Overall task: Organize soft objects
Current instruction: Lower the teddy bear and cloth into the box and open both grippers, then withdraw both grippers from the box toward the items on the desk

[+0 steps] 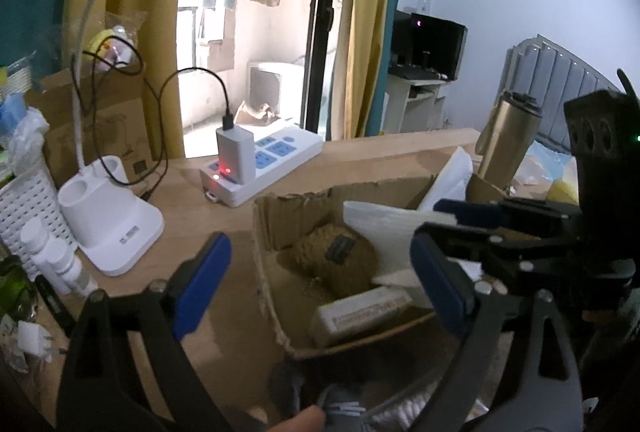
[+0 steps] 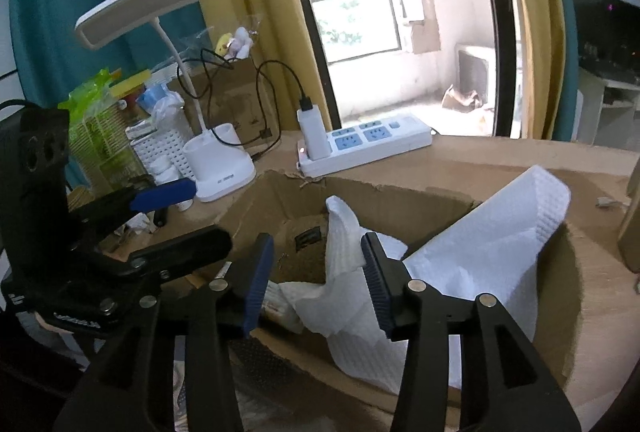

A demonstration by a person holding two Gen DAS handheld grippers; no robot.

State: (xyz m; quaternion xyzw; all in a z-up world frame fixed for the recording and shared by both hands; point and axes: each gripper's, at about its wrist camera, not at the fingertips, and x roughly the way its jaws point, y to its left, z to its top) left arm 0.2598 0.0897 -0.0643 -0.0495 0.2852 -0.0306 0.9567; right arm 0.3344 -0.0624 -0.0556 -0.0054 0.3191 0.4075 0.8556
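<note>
An open cardboard box (image 1: 272, 232) (image 2: 400, 192) sits on the wooden desk. Inside lie a brown knitted soft item (image 1: 328, 264) (image 2: 304, 252) with a dark label, a white textured cloth (image 2: 472, 256) (image 1: 396, 228) and a small flat carton (image 1: 364, 312). My left gripper (image 1: 320, 284) is open, its blue pads spanning the box's near left corner, above it. My right gripper (image 2: 318, 278) is open over the box, its pads on either side of a raised fold of the white cloth; contact is unclear. The right gripper also shows in the left wrist view (image 1: 472, 220).
A white power strip (image 1: 264, 164) (image 2: 360, 148) with a charger and a white desk lamp base (image 1: 112, 228) (image 2: 220, 168) stand behind the box. A white perforated basket (image 1: 28, 208), small bottles (image 1: 56, 260) and clutter fill the left. A metallic flask (image 1: 508, 140) stands at the right.
</note>
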